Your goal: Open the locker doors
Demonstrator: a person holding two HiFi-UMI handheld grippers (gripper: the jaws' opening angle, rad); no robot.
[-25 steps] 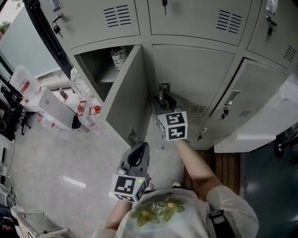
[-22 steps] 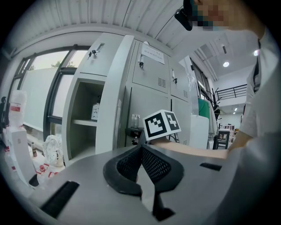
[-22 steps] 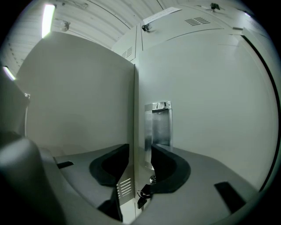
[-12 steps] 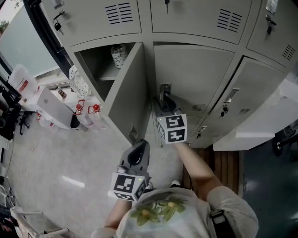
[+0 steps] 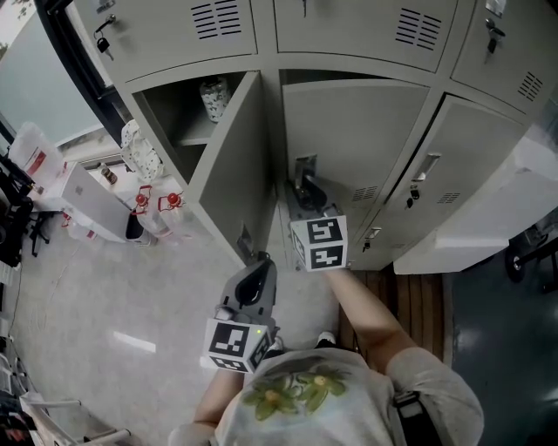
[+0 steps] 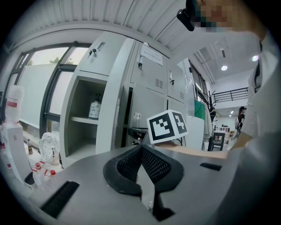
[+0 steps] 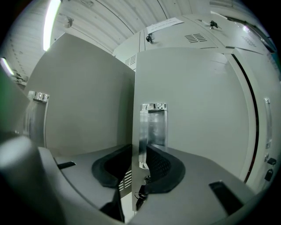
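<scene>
Lena: Grey lockers [image 5: 349,26] fill the whole far side, two rows of them, above a pale speckled floor [image 5: 105,287].

Tom: And the doors?

Lena: Of the lower row, the left door [image 5: 235,165] stands swung wide out, so its compartment and shelf lie open. The middle door [image 5: 366,131] beside it is nearly flush with the frame, with only a dark slit along its top edge. The right door [image 5: 471,165] is closed.

Tom: Where does the person have the two tools?

Lena: The right gripper [image 5: 305,187] is stretched out level to the middle door. In the right gripper view its jaws have just been closing, and they are now clamped on the chrome handle [image 7: 153,127] at that door's free edge, one pad on each side. The left gripper [image 5: 259,261] hangs lower and nearer the body, just beside the open door's outer edge and touching nothing. Its jaws [image 6: 141,149] are pressed together with nothing between them.

Tom: Anything smaller?

Lena: A patterned jar [image 5: 213,97] sits on the shelf of the open locker, and a small bunch of keys [image 7: 141,193] dangles below the handle.
</scene>
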